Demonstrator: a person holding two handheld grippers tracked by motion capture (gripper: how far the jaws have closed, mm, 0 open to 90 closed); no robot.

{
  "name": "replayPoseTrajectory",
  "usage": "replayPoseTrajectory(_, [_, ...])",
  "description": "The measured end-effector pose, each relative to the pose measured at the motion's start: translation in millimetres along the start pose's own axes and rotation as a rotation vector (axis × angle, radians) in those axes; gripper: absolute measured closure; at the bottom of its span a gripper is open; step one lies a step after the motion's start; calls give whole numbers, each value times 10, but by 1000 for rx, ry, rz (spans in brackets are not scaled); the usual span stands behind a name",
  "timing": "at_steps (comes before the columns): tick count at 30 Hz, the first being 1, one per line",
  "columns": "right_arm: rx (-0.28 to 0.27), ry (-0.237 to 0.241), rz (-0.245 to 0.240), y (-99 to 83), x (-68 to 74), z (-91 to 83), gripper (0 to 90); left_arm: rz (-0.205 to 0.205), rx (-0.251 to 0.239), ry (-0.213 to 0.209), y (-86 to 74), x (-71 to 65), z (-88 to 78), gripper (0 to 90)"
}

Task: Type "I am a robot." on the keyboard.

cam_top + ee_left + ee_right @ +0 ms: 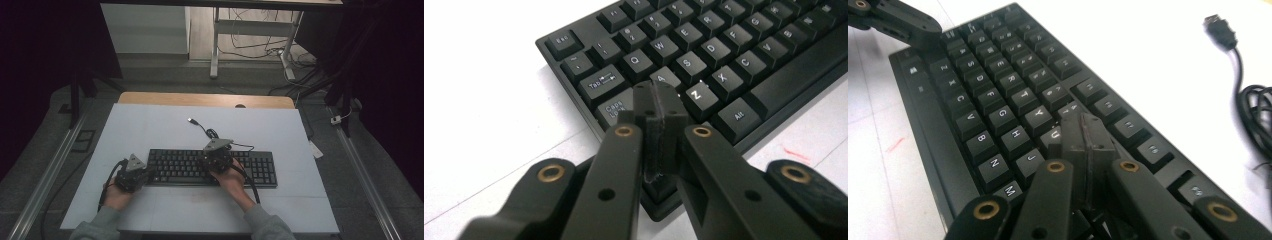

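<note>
A black keyboard point(215, 167) lies across the white table top point(150, 130). My left gripper point(150, 172) is at the keyboard's left end, jaws shut with nothing between them. In the left gripper view the closed tips point(655, 95) rest over the keys point(684, 65) between Caps Lock and A. My right gripper point(216, 159) hovers over the keyboard's middle, also shut and empty. In the right gripper view its tips point(1083, 125) sit over the keyboard point(998, 105) near the U key. The left gripper's jaw point(895, 20) shows at the top left corner there.
The keyboard's black cable point(212, 134) coils behind it and ends in a loose USB plug point(192, 120), also seen as the plug point(1220, 30) in the right gripper view. A wooden table edge point(205, 99) lies beyond the white top. A faint red mark point(796, 152) is on the table.
</note>
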State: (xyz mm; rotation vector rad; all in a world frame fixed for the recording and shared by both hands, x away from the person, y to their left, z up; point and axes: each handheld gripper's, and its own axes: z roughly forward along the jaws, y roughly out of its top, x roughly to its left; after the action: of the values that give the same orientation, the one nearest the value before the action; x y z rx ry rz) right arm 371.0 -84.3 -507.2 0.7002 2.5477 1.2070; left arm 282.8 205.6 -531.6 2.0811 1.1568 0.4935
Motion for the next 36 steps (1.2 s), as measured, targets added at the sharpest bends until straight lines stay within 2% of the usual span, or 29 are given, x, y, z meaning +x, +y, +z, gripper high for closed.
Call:
replayPoseTrajectory(11, [-53, 14, 25, -68, -47, -177, 894, -7, -48, 2, 6, 3, -69, 882])
replayPoseTrajectory(12, [-50, 14, 23, -76, -56, -187, 869, -10, -51, 1, 5, 7, -75, 872])
replayPoseTrajectory(15, [-52, 6, 28, -107, -69, -218, 774, -20, -59, -9, 1, 24, -88, 802])
replayPoseTrajectory(17, [-54, 6, 29, -115, -73, -229, 756, -27, -69, -9, -3, 37, -103, 783])
replayPoseTrajectory(20, [-54, 9, 36, -141, -77, -269, 693, -46, -80, -5, -7, 53, -118, 691])
replayPoseTrajectory(28, [-70, -2, 43, -253, -100, -473, 626, -67, -75, -5, -14, 69, -119, 519])
replayPoseTrajectory(36, [-92, -32, 51, -449, -129, -766, 595, -62, -69, -50, -18, 78, -133, 491])
